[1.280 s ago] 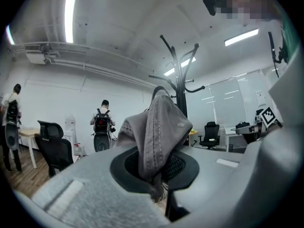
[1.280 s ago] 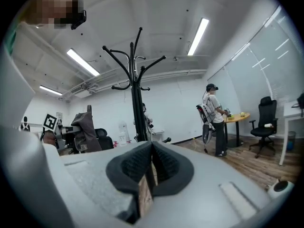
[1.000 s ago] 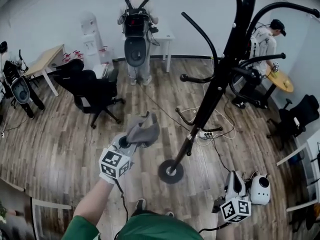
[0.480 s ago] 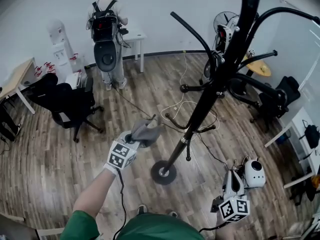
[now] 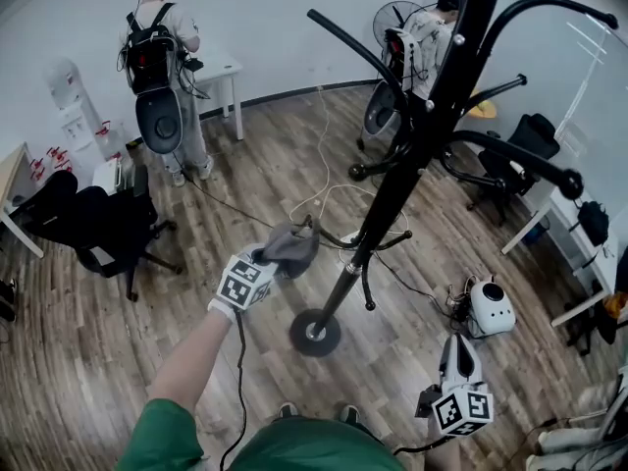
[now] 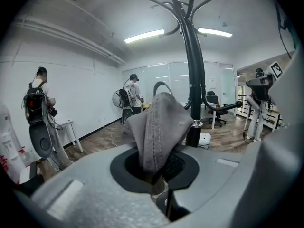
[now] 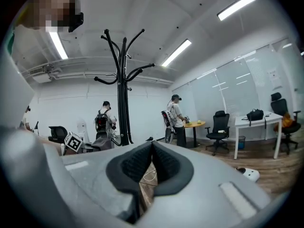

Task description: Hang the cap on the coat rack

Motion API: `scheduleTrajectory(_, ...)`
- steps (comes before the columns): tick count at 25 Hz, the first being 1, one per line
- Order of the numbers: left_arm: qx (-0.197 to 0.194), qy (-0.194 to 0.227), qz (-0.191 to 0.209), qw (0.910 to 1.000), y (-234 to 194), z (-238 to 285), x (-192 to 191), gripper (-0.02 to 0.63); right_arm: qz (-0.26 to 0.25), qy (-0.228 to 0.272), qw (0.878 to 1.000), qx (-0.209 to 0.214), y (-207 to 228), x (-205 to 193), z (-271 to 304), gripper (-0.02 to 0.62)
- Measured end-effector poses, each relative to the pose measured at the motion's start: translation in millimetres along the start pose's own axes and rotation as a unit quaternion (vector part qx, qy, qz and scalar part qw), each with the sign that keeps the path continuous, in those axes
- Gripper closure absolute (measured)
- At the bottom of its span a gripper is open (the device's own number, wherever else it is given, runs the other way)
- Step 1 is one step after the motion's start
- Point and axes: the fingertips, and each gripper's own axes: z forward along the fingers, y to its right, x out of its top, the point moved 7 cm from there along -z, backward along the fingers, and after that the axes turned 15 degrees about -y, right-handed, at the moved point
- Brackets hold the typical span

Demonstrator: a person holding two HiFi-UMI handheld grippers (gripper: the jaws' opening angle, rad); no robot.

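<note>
A grey cap [image 5: 292,247] sticks up from my left gripper [image 5: 273,263], which is shut on its fabric. In the left gripper view the cap [image 6: 159,125] fills the middle, pinched between the jaws of the left gripper [image 6: 154,171]. The black coat rack [image 5: 412,160] stands just right of the cap, with its round base [image 5: 315,333] on the wood floor and a low hook [image 5: 334,238] beside the cap. Curved hooks [image 6: 183,8] show at its top. My right gripper [image 5: 461,346] hangs low at the right, shut and empty, its pads [image 7: 164,163] touching.
A person with a backpack [image 5: 157,57] stands at a small white table at the back. Another person [image 5: 432,32] stands by a fan. Black office chairs [image 5: 98,229] stand to the left and a white device [image 5: 488,307] to the right. Cables [image 5: 329,199] lie by the rack.
The head view has swung round the room. My left gripper has carried the cap a little closer to the rack's pole and low hook. The right gripper has stayed low.
</note>
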Motion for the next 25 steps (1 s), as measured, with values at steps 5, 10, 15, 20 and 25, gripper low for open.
scheduleTrajectory(5,-0.02,-0.019,0.006,0.9996,-12,21,-7,0.583,0.003,-0.005,1.0,-0.026,-5,-7,-9,0.592)
scheduleTrajectory(10,-0.041,-0.026,0.017,0.9987,-15,38,-7,0.581,0.005,-0.01,0.999,-0.04,-9,-11,-12,0.592)
scheduleTrajectory(15,-0.059,-0.038,0.031,0.9971,-9,53,-5,0.581,0.004,-0.016,0.999,-0.041,-14,-14,-8,0.592)
scheduleTrajectory(20,-0.066,-0.057,0.047,0.9951,1,70,-2,0.58,0.003,-0.022,0.999,-0.032,-18,-14,0,0.592)
scheduleTrajectory(25,-0.075,-0.066,0.061,0.9931,12,79,-4,0.578,0.007,-0.024,0.999,-0.03,-18,-15,4,0.592)
